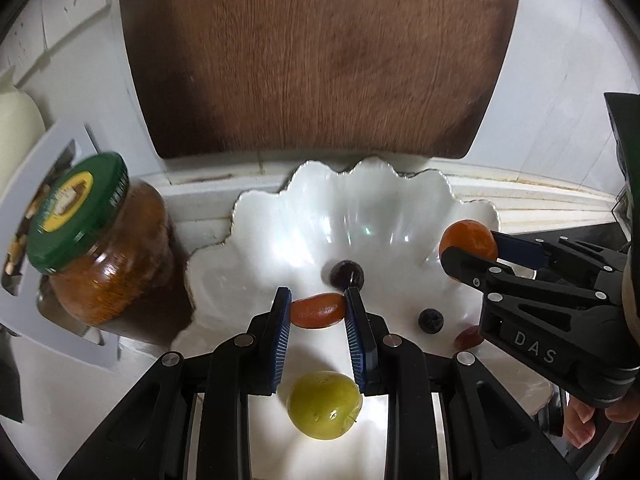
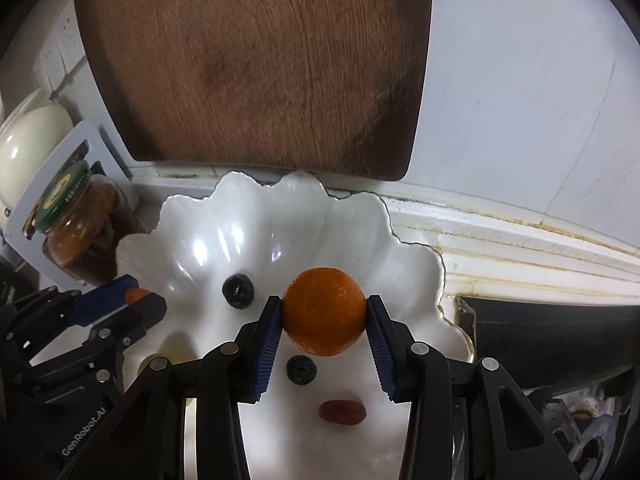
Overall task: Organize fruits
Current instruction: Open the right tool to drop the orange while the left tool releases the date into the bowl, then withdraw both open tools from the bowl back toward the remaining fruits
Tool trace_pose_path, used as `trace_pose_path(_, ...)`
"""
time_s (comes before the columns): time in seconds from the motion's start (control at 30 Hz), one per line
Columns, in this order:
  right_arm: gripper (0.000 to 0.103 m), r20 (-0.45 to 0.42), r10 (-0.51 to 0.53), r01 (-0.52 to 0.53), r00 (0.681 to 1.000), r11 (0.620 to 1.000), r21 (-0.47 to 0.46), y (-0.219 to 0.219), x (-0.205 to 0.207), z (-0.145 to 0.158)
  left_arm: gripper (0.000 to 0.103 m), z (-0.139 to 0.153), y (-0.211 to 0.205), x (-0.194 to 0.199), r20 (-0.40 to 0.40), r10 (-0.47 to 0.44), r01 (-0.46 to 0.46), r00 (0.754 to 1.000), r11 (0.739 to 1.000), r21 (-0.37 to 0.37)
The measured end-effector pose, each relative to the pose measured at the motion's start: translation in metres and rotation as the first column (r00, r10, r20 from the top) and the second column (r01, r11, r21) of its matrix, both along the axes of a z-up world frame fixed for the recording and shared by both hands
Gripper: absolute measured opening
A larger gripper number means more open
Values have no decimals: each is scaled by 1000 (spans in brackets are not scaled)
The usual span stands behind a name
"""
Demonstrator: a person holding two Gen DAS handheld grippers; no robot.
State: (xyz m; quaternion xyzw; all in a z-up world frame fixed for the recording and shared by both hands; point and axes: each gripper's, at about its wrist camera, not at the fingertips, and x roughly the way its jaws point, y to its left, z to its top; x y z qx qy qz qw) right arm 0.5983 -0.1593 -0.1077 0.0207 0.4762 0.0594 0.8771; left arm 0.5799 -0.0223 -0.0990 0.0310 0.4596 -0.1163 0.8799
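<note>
My left tongs pinch a small reddish-orange fruit over the white scalloped dish. My right tongs clamp an orange above it, blueberries lying just below.

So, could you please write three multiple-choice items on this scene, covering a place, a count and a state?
1. Where is the green fruit?
A. on the white plate
B. on the wooden board
C. beside the jar

2. How many dark round berries lie on the plate?
A. one
B. two
C. four

3. What does the right hand-held gripper hold?
A. nothing
B. a berry
C. the orange fruit

Key: 1 A, it rests on the plate's near part; 2 B, one and another; 3 C, both pads press its sides.
</note>
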Motion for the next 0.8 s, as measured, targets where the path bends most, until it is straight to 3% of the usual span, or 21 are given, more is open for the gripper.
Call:
trace_pose_path(0.27, 44, -54, -17, 17, 998, 1000, 4, -3, 7, -12, 30, -14, -5, 6, -42, 15, -14, 999, 1000, 18)
trace_pose_path(0.4, 48, -69, -26, 27, 997, 1000, 9, -3, 9, -16, 57, -12, -3, 6, -44, 26, -26, 999, 1000, 1)
trace_pose_path(0.47, 56, -53, -34, 35, 998, 999, 6, -4, 8, -14, 59, -9, -3, 4, -31, 39, -39, 999, 999, 9)
trace_pose_path(0.8, 56, 21, -67, 67, 998, 998, -3, -18, -16, 17, 77, 28, 4, -22, 56, 80, -80, 995, 997, 7)
